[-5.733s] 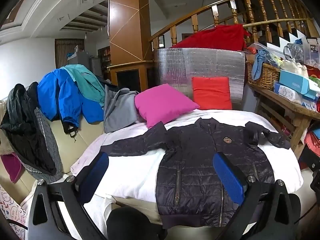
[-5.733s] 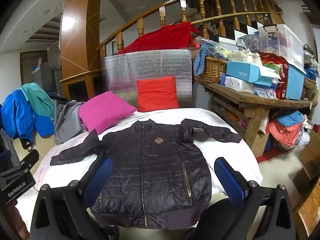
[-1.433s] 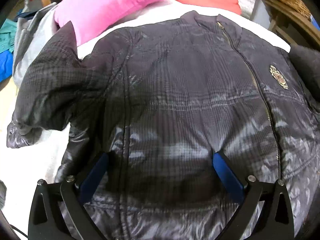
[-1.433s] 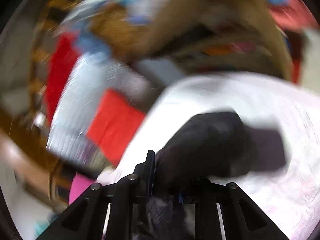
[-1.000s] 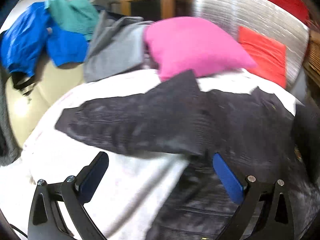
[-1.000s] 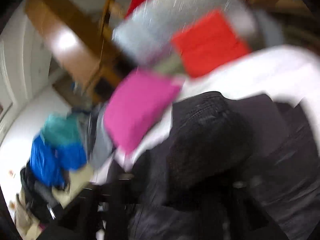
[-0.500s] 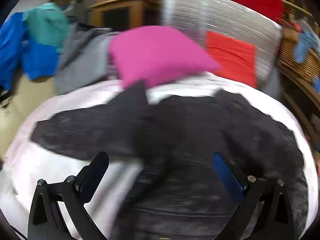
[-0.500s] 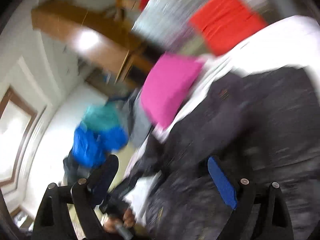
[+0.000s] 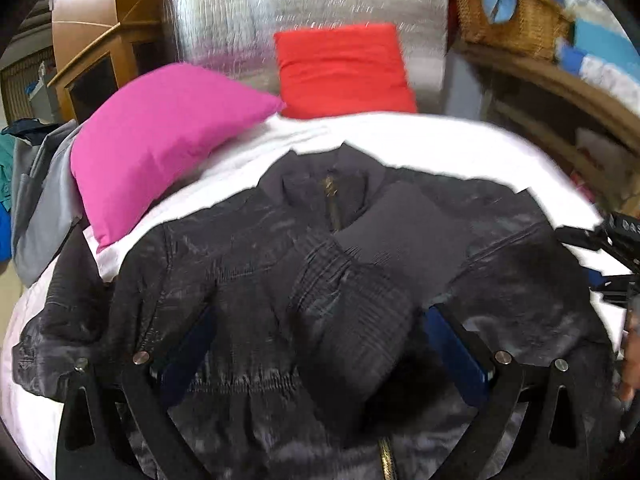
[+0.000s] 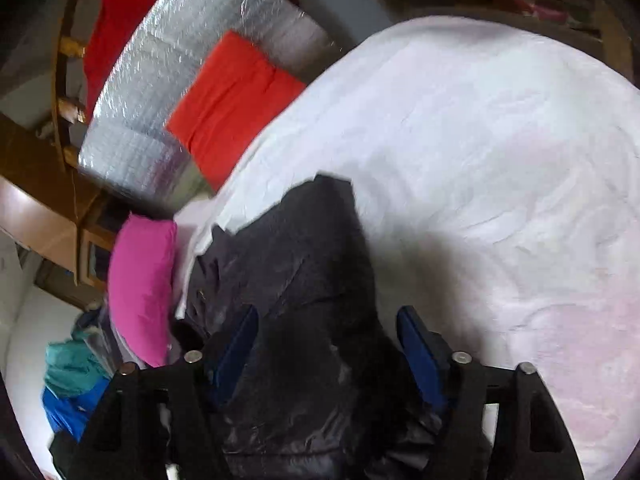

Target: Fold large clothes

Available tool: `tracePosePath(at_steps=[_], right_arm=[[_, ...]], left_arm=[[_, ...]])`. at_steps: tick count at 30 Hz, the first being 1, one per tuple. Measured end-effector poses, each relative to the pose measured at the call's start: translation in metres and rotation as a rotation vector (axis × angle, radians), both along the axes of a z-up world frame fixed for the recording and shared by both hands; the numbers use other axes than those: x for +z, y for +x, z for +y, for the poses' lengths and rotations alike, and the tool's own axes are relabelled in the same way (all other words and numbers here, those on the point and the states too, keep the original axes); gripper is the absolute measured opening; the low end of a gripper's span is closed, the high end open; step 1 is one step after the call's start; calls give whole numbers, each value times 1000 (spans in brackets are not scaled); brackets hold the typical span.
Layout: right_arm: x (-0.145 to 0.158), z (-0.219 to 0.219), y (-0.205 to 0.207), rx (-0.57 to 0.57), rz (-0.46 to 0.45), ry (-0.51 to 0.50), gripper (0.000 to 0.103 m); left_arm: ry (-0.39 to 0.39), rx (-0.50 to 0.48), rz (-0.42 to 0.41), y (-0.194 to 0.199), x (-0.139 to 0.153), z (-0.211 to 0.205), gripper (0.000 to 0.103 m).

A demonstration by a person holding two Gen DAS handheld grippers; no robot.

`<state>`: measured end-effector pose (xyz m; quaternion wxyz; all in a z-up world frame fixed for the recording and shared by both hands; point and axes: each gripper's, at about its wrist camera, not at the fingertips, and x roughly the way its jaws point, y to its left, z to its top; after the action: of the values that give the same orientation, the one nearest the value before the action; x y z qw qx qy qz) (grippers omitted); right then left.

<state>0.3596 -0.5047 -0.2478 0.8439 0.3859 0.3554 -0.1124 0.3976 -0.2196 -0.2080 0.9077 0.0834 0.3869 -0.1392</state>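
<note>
White bed sheet (image 9: 420, 136); pink pillow (image 9: 160, 136), red cushion (image 9: 340, 68) behind.

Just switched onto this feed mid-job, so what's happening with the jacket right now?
A person with two handheld grippers is folding a black puffer jacket spread on the white-covered bed. One sleeve already lies folded across the chest, cuff near the collar. The left gripper hovers over the front with jaws open. The right gripper, jaws also open, straddles jacket fabric at the edge. The other sleeve isn't folded in yet.
</note>
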Motion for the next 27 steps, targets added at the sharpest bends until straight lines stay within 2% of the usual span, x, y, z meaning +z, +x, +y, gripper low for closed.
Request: tracePosePath(at_steps=[1, 2, 5, 7, 9, 12, 15, 17, 18, 20, 22, 25, 27], right_arm=[[0, 3, 4, 0, 42, -49, 34], [-3, 6, 8, 1, 78, -97, 29], [-4, 7, 6, -13, 79, -124, 23], [-6, 4, 6, -27, 86, -109, 23], [-11, -1, -1, -36, 106, -108, 23], [-15, 0, -2, -47, 113, -98, 23], [-13, -2, 1, -57, 121, -105, 23], [-13, 2, 4, -60, 127, -105, 25], [-11, 2, 3, -67, 130, -100, 28], [-3, 4, -3, -91, 138, -101, 53], [13, 12, -12, -124, 104, -155, 64], [47, 41, -25, -135, 19, -304, 65], [57, 61, -26, -82, -42, -315, 65]], left_arm=[[16, 16, 7, 3, -5, -1, 103], [11, 24, 13, 5, -9, -1, 103], [-7, 50, 20, 9, -10, 7, 99], [18, 58, 6, 9, -9, 13, 89], [21, 86, 11, 8, -6, 30, 86], [0, 135, 17, 6, 2, 67, 86], [23, 159, -33, -4, 15, 99, 86], [5, 155, -59, -12, 24, 125, 86], [-37, 154, -67, -18, 30, 146, 86], [-101, 165, -79, -24, 40, 174, 86], [-149, 214, -98, -25, 48, 209, 86], [-181, 376, -113, -21, 53, 273, 86], [-214, 511, -83, -17, 47, 318, 87]])
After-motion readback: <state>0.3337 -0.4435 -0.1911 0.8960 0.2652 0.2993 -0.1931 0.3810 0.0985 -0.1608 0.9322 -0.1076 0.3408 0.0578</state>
